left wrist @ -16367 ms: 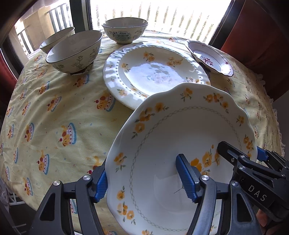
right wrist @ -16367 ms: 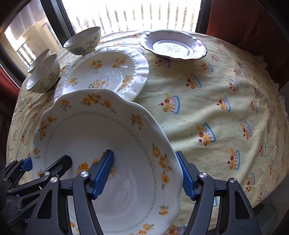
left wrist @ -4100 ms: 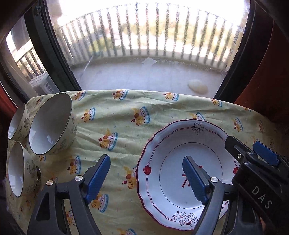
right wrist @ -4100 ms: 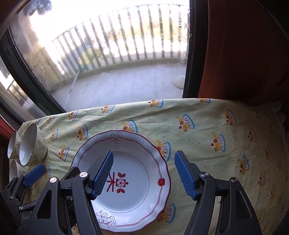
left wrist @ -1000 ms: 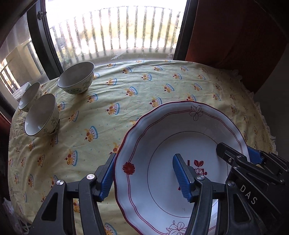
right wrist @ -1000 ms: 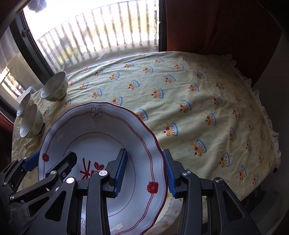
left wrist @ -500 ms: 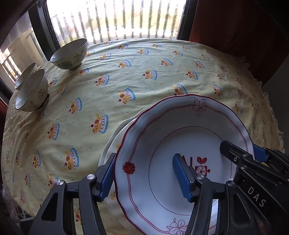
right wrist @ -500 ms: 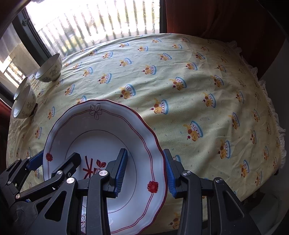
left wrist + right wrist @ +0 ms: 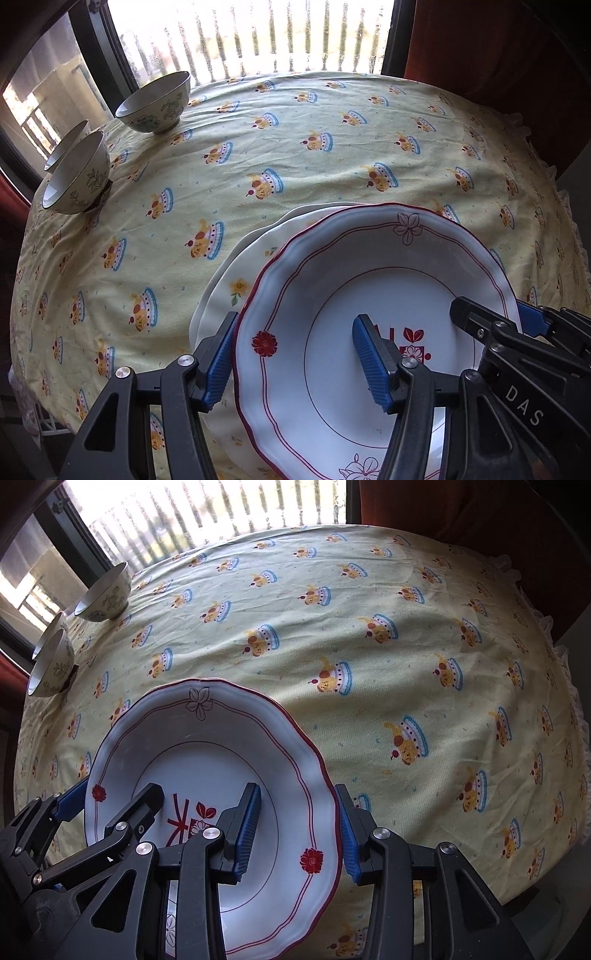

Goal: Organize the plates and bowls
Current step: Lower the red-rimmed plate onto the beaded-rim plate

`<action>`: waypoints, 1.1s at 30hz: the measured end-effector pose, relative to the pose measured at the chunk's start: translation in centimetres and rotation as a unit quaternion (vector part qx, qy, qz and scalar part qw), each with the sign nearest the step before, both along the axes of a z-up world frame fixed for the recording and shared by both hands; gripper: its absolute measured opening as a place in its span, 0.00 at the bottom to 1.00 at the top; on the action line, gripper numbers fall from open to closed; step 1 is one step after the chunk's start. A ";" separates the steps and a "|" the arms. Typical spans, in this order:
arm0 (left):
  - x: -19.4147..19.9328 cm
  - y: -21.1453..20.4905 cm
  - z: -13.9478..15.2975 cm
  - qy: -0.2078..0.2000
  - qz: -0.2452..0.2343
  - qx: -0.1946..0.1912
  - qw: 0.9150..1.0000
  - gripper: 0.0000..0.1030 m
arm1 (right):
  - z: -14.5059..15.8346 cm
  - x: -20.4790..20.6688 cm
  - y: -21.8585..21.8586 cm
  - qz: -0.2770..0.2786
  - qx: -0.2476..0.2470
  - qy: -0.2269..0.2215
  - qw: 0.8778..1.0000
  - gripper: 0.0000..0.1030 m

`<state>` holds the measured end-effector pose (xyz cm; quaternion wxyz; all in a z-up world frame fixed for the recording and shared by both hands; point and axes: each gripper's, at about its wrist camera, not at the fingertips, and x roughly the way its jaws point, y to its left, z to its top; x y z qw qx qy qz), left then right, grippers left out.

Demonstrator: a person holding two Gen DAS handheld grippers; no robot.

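Both grippers carry a white deep plate with a red rim (image 9: 369, 280), one on each side. My left gripper (image 9: 295, 360) is shut on its left rim, one pad outside and one in the well. On the plate's (image 9: 207, 746) right rim my right gripper (image 9: 295, 829) is shut the same way. Directly below the plate, at the table's near edge, lies a yellow-flowered plate (image 9: 236, 284) on another white one. I cannot tell whether the held plate touches it. Three patterned bowls (image 9: 155, 107) (image 9: 75, 177) (image 9: 68, 144) stand at the far left.
A round table carries a yellow cloth (image 9: 332, 166) printed with cupcakes, its frilled edge (image 9: 569, 686) dropping off at the right. A barred window (image 9: 258, 40) and a red curtain (image 9: 480, 44) stand behind it. The bowls (image 9: 105, 594) sit close to the far left edge.
Both grippers have come down toward the table with the red-rimmed plate still in them. The flowered plate stack has come into view beneath it. The bowls have not moved.
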<state>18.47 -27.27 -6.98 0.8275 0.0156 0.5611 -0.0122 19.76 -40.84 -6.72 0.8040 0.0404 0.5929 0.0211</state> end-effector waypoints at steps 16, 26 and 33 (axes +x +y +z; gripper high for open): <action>-0.1 -0.3 -0.1 -0.012 0.017 0.011 1.000 0.65 | 0.5 0.0 -1.5 0.004 0.032 -0.005 0.999 0.39; -0.2 0.4 -0.2 0.003 0.033 0.026 0.999 0.65 | 0.8 -0.2 -1.2 0.022 0.044 -0.008 0.999 0.24; -0.5 0.8 -0.6 0.004 0.053 0.059 0.997 0.66 | 0.8 0.1 0.6 0.053 0.029 -0.014 0.998 0.24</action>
